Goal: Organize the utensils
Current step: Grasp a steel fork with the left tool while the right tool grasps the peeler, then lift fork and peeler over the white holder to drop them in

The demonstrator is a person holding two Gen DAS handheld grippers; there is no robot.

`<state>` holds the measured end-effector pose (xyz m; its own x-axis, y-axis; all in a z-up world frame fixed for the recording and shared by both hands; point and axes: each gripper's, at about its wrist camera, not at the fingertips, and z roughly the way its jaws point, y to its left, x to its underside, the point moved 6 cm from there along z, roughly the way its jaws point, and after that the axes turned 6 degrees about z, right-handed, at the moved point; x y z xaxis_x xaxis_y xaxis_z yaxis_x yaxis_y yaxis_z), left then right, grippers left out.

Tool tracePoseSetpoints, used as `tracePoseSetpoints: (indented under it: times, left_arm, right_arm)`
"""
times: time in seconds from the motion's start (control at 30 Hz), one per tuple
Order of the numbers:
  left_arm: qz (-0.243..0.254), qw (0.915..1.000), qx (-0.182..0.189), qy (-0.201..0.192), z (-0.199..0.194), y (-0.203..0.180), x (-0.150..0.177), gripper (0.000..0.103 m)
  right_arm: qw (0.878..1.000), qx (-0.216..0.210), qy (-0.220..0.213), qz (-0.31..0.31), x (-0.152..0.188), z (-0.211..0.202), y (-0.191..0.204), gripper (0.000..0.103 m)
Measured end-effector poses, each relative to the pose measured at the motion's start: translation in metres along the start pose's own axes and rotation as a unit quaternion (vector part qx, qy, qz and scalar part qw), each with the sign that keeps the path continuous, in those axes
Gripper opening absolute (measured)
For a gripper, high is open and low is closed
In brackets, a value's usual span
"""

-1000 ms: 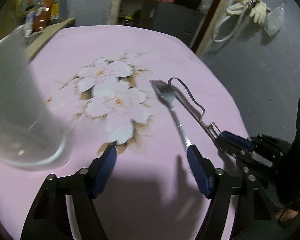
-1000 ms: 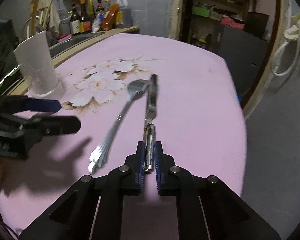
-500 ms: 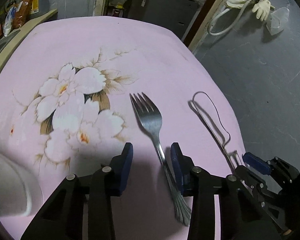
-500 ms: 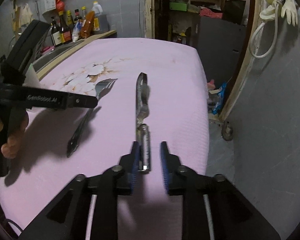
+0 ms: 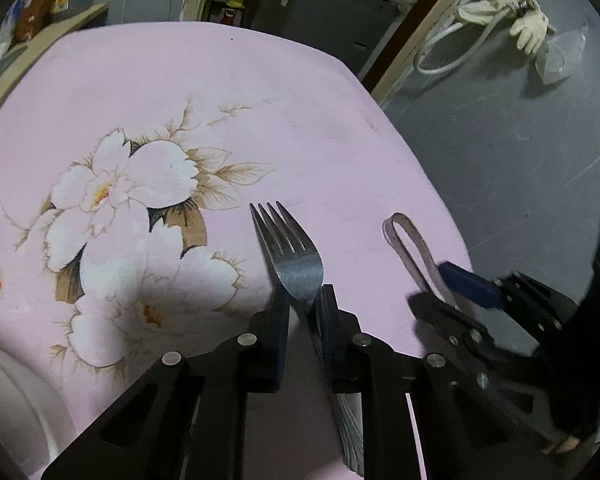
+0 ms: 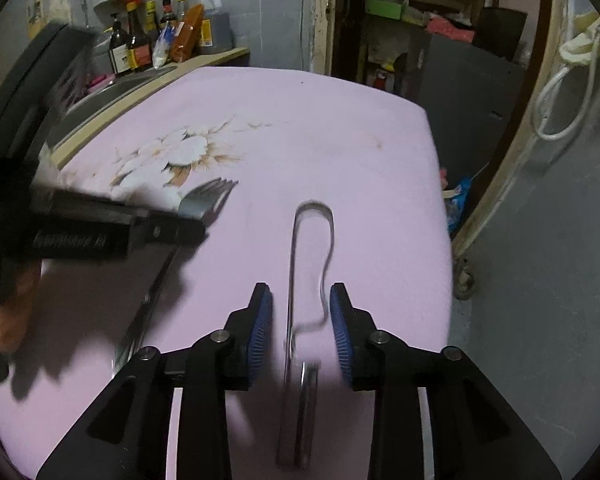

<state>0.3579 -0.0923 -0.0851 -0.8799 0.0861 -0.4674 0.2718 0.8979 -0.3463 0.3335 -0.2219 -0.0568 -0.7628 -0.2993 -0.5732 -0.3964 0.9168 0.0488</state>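
Room: a dim kitchen corner with grey walls, a counter of sauce bottles point(image 6: 140, 46) at the back left, and a dark cabinet point(image 6: 464, 76) behind the table.
Surface: a pink tablecloth point(image 5: 260, 112) printed with white flowers covered the table.
Fork point(image 5: 290, 256): lay on the cloth just right of the flower print, tines pointing away, its handle running back under the left gripper.
Left gripper point(image 5: 304, 300): the jaws were closing around the fork's neck and stood narrow; the right pad seemed to touch the metal, while a small gap showed on the left side, so no firm grip could be told.
Peeler point(image 6: 300, 304): a metal loop-handled tool, flat on the cloth near the table's right edge, well apart from the fork.
Right gripper point(image 6: 302, 300): the jaws were opening, the blue pads clear of the peeler on both sides, with the tool lying between them.
White container point(image 5: 4, 396): only its rim showed at the lower left of the left wrist view.
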Motion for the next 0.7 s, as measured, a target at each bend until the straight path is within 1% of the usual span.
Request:
tracePoseSetpoints:
  times: [0.07,0.17,0.23,0.3,0.4,0.5,0.57,0.63,0.67,0.7]
  left_arm:
    - [-0.011,0.9998,0.017,-0.001,0.001,0.002,-0.002,0.01]
    - [-0.018,0.9992,0.035,-0.001,-0.001,0.001,-0.001,0.004]
    - [-0.012,0.9992,0.039,0.0,-0.006,0.003,0.002,0.001]
    - [-0.003,0.999,0.044,0.0,-0.007,-0.002,0.003,0.0]
    - [0.013,0.9991,0.041,-0.008,-0.012,-0.008,0.005,0.0]
    - [0.037,0.9982,0.027,-0.037,-0.026,-0.014,0.006,0.0]
    - [0.055,0.9966,0.01,-0.061,-0.038,-0.019,0.01,0.0]
    - [0.077,0.9923,-0.007,-0.097,-0.054,-0.024,0.015,0.0]
    - [0.089,0.9888,-0.015,-0.119,-0.064,-0.028,0.017,0.0]
    - [0.097,0.9864,-0.019,-0.131,-0.07,-0.03,0.02,0.0]
  right_arm:
    - [1.0,-0.005,0.013,0.006,-0.008,0.007,-0.002,0.03]
    - [1.0,-0.011,0.019,0.021,-0.014,0.012,-0.004,0.028]
    - [1.0,-0.009,0.012,0.027,-0.014,0.011,-0.005,0.021]
    - [1.0,-0.007,0.001,0.025,-0.01,0.008,-0.005,0.021]
    - [0.999,-0.016,-0.009,0.036,-0.006,0.002,-0.004,0.021]
    - [0.999,-0.021,-0.029,0.04,0.003,-0.012,0.0,0.02]
    - [0.998,-0.021,-0.055,0.035,0.006,-0.022,0.008,0.02]
    - [0.995,-0.023,-0.088,0.033,0.012,-0.036,0.015,0.02]
    - [0.994,-0.021,-0.107,0.031,0.015,-0.043,0.018,0.02]
    - [0.992,-0.017,-0.121,0.028,0.016,-0.048,0.021,0.02]
